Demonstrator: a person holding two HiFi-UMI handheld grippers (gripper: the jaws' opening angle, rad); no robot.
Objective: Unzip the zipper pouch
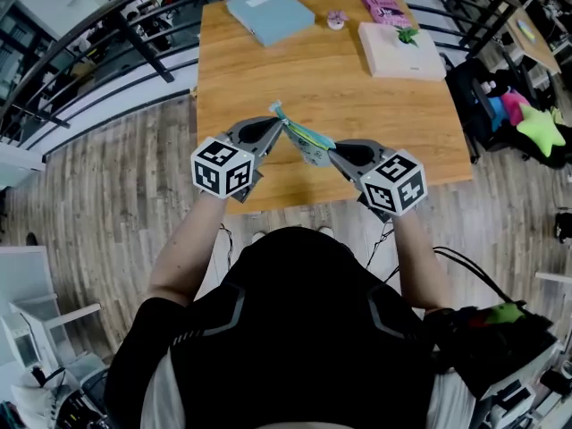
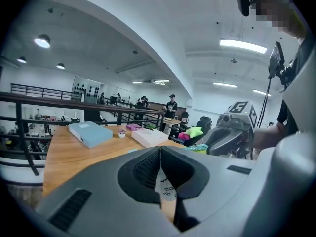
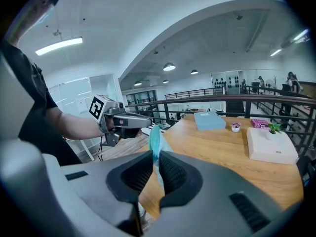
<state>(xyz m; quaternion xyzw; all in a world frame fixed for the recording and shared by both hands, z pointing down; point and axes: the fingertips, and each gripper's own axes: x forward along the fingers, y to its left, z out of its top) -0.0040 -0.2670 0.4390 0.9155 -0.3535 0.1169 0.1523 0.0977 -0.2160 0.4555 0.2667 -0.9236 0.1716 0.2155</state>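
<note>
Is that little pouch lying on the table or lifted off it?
Lifted: the left gripper and right gripper each clamp an end of the pouch, above the table.

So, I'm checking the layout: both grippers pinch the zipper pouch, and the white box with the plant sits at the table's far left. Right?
Not quite. The head view shows the white box at the far right of the table, not left. The left gripper and right gripper do both pinch the zipper pouch.
</note>
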